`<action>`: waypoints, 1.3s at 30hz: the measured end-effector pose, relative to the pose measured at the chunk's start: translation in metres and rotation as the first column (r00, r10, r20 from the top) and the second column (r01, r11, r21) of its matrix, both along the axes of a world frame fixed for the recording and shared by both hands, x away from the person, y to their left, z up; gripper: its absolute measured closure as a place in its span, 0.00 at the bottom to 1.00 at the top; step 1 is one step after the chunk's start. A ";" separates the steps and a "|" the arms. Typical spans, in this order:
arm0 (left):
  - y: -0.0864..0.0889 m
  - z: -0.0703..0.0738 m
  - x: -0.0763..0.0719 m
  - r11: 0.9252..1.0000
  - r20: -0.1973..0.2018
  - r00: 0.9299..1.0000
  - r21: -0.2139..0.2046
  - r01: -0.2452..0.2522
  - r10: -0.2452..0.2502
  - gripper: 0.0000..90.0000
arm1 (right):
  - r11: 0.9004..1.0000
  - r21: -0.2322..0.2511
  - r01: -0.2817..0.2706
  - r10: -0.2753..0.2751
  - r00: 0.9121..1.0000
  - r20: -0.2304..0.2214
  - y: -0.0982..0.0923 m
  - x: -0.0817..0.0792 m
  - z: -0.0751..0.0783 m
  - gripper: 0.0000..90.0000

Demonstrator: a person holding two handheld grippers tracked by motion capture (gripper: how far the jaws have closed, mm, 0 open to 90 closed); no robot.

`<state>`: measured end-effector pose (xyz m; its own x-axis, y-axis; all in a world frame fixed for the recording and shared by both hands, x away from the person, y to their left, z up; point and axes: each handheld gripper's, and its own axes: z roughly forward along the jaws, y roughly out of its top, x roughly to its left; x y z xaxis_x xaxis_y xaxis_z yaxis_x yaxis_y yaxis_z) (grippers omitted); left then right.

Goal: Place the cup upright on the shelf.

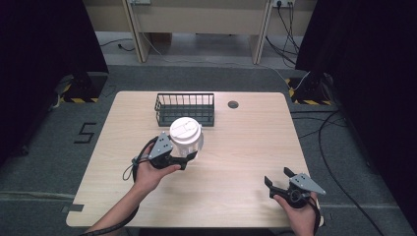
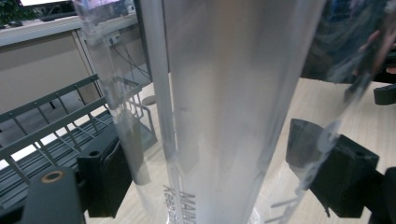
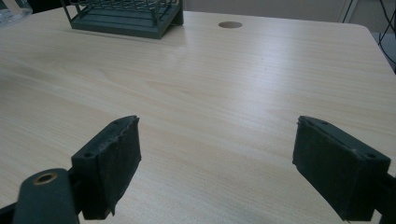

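Left tool (image 1: 189, 158) grips a clear, white-lidded jar (image 1: 186, 137); right tool (image 1: 277, 178) gapes.

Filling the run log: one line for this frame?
left gripper: shut on clear jar, white lid on | right gripper: open, holding nothing, over table | wire basket: behind jar

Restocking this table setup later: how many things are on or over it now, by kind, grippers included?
Clear jar with white lid: 1
Dark wire basket: 1
Grippers: 2, the left gripper and the right gripper
Total: 4
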<state>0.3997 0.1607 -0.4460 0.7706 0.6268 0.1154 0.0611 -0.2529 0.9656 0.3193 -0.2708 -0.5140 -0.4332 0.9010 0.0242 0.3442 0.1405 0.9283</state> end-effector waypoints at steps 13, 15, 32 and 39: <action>0.002 0.004 0.010 0.999 0.002 0.999 0.002 -0.032 0.032 0.20 | 1.000 0.002 0.000 0.000 1.000 0.000 0.000 0.000 0.000 0.18; 0.003 0.006 0.013 0.999 0.005 0.999 -0.003 -0.039 0.039 0.20 | 1.000 0.002 0.001 -0.001 1.000 -0.001 0.000 0.000 0.000 0.18; 0.005 0.016 0.027 0.998 0.019 0.998 -0.006 -0.063 0.063 0.20 | 1.000 0.002 0.000 0.000 1.000 -0.001 0.000 0.000 0.000 0.18; 0.004 0.016 0.035 0.997 0.012 0.997 -0.006 -0.078 0.078 0.20 | 1.000 0.007 0.001 -0.001 1.000 -0.001 0.000 0.000 0.000 0.18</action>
<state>0.4351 0.1646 -0.4299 0.7180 0.6854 0.1210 0.0681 -0.2421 0.9678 0.3198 -0.2710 -0.5142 -0.4325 0.9011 0.0311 0.3455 0.1338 0.9288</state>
